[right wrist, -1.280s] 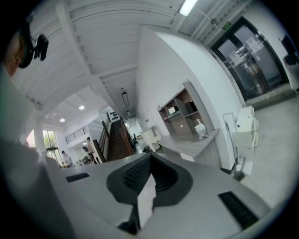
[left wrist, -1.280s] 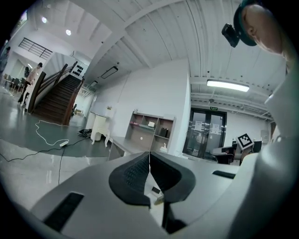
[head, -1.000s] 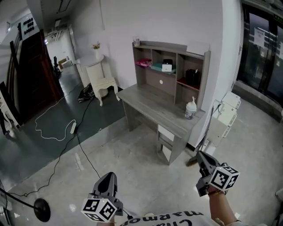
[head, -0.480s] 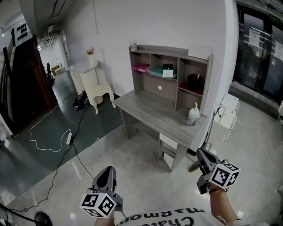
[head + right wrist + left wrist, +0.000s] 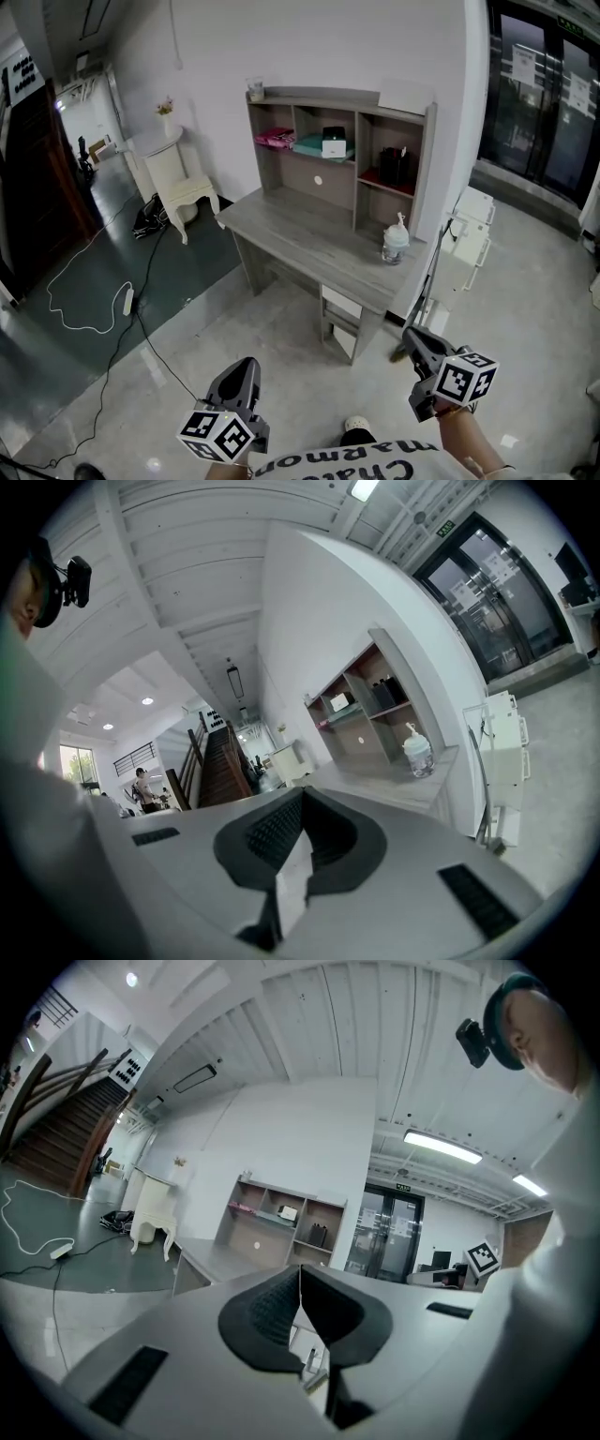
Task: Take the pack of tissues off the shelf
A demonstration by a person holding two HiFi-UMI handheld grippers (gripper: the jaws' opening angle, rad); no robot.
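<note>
— How far along are we?

— Fingers first: our left gripper (image 5: pixel 249 364) has its fingers pressed together on nothing, and so does our right gripper (image 5: pixel 411 335). They sit at seven and five o'clock in the head view.

— And the tissues?

— The pack of tissues (image 5: pixel 334 147), which we take to be the white pack, sits at twelve o'clock in the shelf's (image 5: pixel 337 97) middle compartment above the bench (image 5: pixel 300 234), well apart from us. Approach, grasp and lift all remain.

Three far-off views (shelf (image 5: pixel 339 186) shared)
</note>
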